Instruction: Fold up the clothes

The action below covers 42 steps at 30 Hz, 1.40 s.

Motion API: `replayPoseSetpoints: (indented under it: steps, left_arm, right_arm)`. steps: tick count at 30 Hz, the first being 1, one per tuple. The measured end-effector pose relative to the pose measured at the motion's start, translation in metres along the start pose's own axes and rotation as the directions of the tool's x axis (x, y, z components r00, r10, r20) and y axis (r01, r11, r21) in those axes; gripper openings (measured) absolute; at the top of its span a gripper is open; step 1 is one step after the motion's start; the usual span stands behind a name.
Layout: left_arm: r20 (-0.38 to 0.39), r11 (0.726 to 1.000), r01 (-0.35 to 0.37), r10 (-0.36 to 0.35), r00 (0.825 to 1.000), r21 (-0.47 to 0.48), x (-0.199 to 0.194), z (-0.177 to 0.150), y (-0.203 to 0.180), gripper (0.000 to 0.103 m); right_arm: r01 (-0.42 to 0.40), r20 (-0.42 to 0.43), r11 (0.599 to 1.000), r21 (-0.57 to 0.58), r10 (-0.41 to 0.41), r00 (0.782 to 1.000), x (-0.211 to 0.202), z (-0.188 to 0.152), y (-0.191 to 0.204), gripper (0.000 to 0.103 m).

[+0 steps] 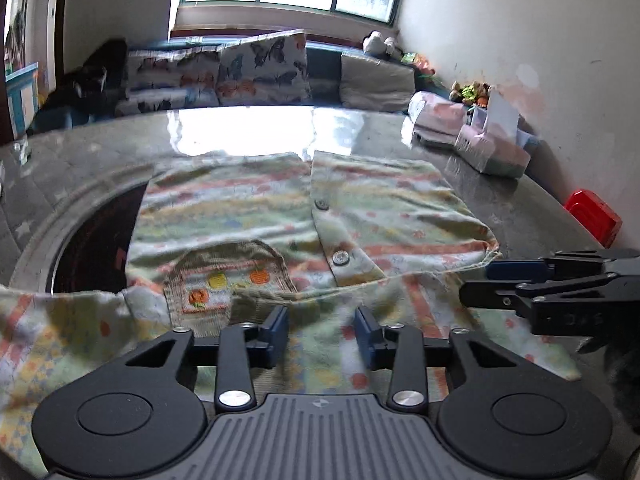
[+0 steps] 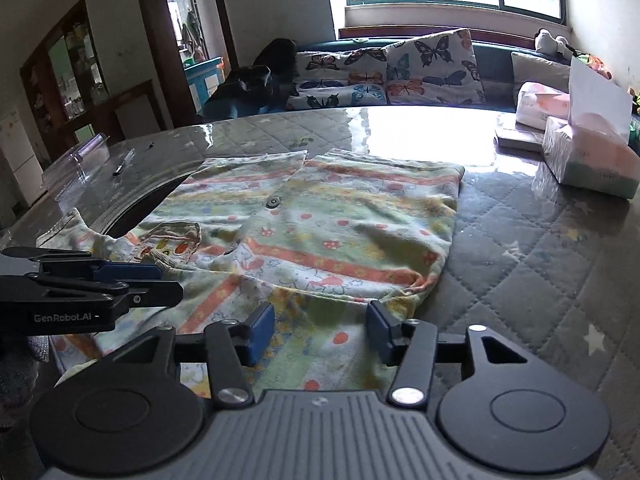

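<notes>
A child's cardigan (image 1: 240,208) with green, orange and yellow stripes, buttons and a small embroidered pocket (image 1: 224,276) lies spread on the quilted grey table (image 2: 520,264), its near part bunched up. My left gripper (image 1: 321,334) hovers low over the near hem, jaws apart, with cloth showing under the gap and no pad pressing on it. In the right wrist view my right gripper (image 2: 320,330) stands open over the cardigan (image 2: 360,216) at its near right edge. Each gripper shows side-on in the other's view: the right gripper (image 1: 480,280) by a folded corner, the left gripper (image 2: 160,280) beside the pocket.
Tissue packs (image 2: 592,160) and a flat box sit at the table's far right. A pen (image 2: 124,162) and a clear plastic lid (image 2: 80,160) lie far left. A dark round inset (image 1: 92,248) shows under the cardigan's left side. A red stool (image 1: 596,216) stands beyond the right edge.
</notes>
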<state>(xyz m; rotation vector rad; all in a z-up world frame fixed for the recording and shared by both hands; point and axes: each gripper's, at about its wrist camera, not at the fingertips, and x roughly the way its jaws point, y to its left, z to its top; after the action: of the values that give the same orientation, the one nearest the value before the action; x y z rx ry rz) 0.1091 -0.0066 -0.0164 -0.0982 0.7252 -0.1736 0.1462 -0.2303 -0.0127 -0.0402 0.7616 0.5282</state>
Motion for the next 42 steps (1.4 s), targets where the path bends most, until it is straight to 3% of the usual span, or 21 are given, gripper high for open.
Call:
replayPoseSetpoints:
  steps: [4,9,14,20,23,24,27,29,36,39,42]
  left_arm:
    - [0.009,1.0,0.0,0.0,1.0,-0.022,-0.005,0.002,0.002,0.039]
    - [0.018,0.999,-0.013,0.014,1.0,-0.041,-0.016,-0.003,0.01,0.039]
    - [0.009,0.998,-0.03,0.031,0.999,-0.051,-0.024,-0.013,0.017,0.04]
    - [0.075,0.991,-0.077,0.085,0.994,-0.107,-0.053,-0.015,0.035,0.066]
    - [0.113,0.979,-0.136,0.155,0.981,-0.153,-0.069,-0.016,0.054,0.078]
    - [0.124,0.972,-0.164,0.186,0.975,-0.17,-0.074,-0.016,0.062,0.079]
    - [0.143,0.936,-0.262,0.3,0.943,-0.234,-0.088,-0.019,0.087,0.08]
    - [0.147,0.897,-0.344,0.394,0.907,-0.279,-0.096,-0.023,0.105,0.08]
    - [0.04,0.714,-0.527,0.61,0.791,-0.462,-0.109,-0.032,0.177,0.079]
    - [-0.004,0.663,-0.549,0.636,0.772,-0.51,-0.108,-0.036,0.202,0.077]
    - [-0.027,0.646,-0.562,0.644,0.765,-0.516,-0.105,-0.037,0.215,0.074]
  right_arm:
    - [0.005,0.017,1.0,-0.029,-0.004,1.0,-0.005,0.004,0.011,0.058]
    - [-0.047,0.039,0.996,-0.075,0.05,0.998,-0.005,0.009,0.034,0.064]
    - [-0.076,-0.018,0.989,-0.129,0.074,0.997,0.011,0.002,0.052,0.066]
    - [-0.065,-0.016,0.982,-0.175,0.063,0.998,0.003,-0.003,0.061,0.074]
    - [-0.061,-0.007,0.982,-0.181,0.06,0.998,-0.004,-0.006,0.06,0.087]
    - [-0.055,-0.005,0.982,-0.182,0.055,0.998,-0.006,-0.008,0.06,0.087]
    - [-0.042,-0.009,0.984,-0.172,0.041,0.999,-0.009,-0.014,0.054,0.087]
    - [-0.038,-0.013,0.99,-0.135,0.036,0.999,-0.008,-0.018,0.045,0.087]
    - [-0.036,0.02,0.997,-0.063,0.037,0.999,-0.004,-0.022,0.03,0.095]
    - [-0.039,0.028,0.996,-0.083,0.041,0.999,-0.002,-0.025,0.034,0.101]
    - [-0.033,0.036,0.994,-0.101,0.036,0.999,0.0,-0.027,0.037,0.103]
